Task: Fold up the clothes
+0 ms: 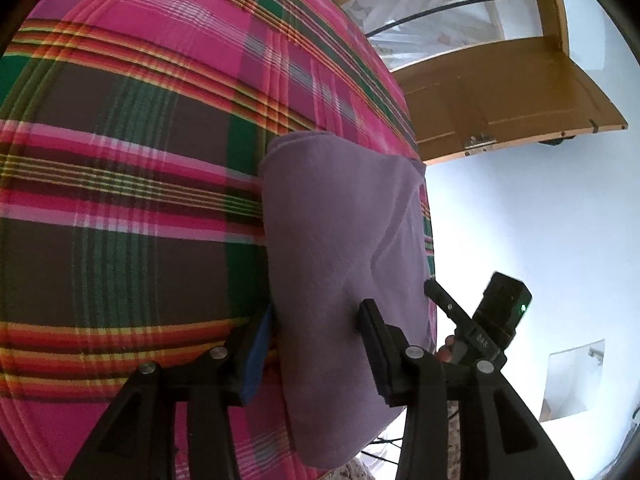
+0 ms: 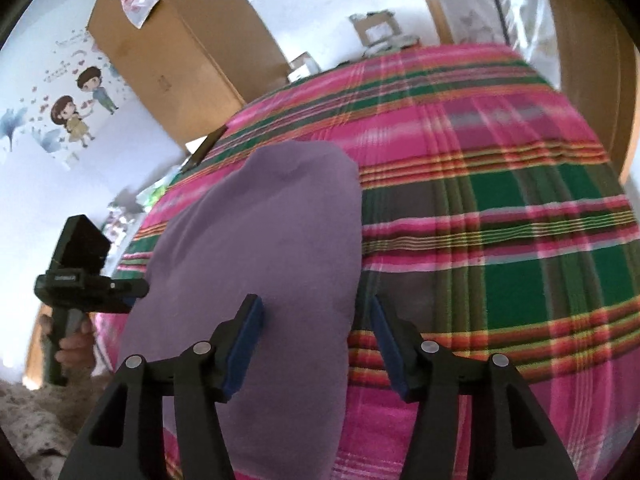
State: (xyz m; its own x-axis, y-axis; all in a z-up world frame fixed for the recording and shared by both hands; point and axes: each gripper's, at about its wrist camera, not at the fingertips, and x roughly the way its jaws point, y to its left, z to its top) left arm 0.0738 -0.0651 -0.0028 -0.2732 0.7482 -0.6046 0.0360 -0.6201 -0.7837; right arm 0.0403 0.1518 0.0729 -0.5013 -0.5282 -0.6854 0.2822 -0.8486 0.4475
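the folded purple garment (image 1: 340,248) lies mid-frame on the plaid bedspread (image 1: 120,160). both the left gripper (image 1: 316,344) and right gripper (image 2: 316,344) gape open, straddling its edges; close squarely on all layers before lifting.

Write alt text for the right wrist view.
A folded purple garment lies on a pink-and-green plaid bedspread, with the open right gripper straddling its near right edge. The left gripper reaches its left edge; cardboard box behind.

Plaid bedspread (image 1: 120,140), open wooden door (image 1: 500,92), white walls, cartoon couple wall sticker (image 2: 80,104), cardboard box (image 2: 180,52)
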